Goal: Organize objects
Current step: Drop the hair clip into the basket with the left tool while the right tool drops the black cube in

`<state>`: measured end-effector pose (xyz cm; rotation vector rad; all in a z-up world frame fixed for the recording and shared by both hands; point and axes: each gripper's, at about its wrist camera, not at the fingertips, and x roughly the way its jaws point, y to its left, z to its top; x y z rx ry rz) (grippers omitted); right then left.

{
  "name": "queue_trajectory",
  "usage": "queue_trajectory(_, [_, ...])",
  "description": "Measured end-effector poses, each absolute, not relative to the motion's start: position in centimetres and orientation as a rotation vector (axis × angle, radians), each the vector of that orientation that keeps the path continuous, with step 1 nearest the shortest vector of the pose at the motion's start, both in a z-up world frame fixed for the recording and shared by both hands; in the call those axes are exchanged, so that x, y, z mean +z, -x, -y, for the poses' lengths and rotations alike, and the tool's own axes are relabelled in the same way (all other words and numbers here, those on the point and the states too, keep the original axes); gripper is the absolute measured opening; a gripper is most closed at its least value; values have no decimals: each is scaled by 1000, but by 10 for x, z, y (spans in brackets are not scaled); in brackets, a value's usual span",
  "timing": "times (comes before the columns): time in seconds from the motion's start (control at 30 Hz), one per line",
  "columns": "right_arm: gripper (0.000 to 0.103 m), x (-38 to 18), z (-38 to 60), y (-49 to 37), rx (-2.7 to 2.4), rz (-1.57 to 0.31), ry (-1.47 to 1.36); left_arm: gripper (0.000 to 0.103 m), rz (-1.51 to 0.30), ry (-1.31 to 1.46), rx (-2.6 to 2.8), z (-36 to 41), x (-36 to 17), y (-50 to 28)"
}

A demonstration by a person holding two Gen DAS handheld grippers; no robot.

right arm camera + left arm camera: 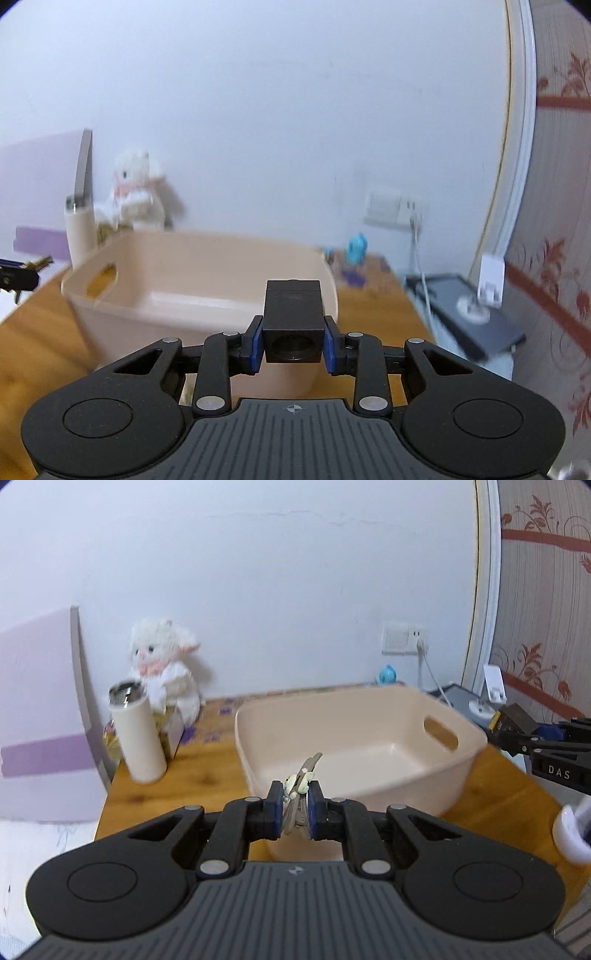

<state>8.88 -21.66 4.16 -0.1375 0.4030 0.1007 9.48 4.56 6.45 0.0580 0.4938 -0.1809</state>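
Note:
A beige plastic basket with a slot handle stands on the wooden table; it also shows in the right wrist view. My left gripper is shut on a small metal clip with a pale charm, held above the basket's near rim. My right gripper is shut on a black box with a round recess, held above the basket's near right corner. The right gripper with the box shows at the right of the left wrist view.
A white tumbler and a white plush toy stand at the table's back left beside a purple box. A small blue toy, a wall socket with a cable and a grey tray are at the right.

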Motion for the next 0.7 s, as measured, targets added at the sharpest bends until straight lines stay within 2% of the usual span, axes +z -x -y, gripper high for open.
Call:
queue_trajectory(0.27, [29,55,209,-135,141,-390,137,15,-535,-87,-193,0,66,-167])
queue_trajectory(0.7, [29,8,185,-188,162,-555,219,15,-710,-151,-142,32,10,-231])
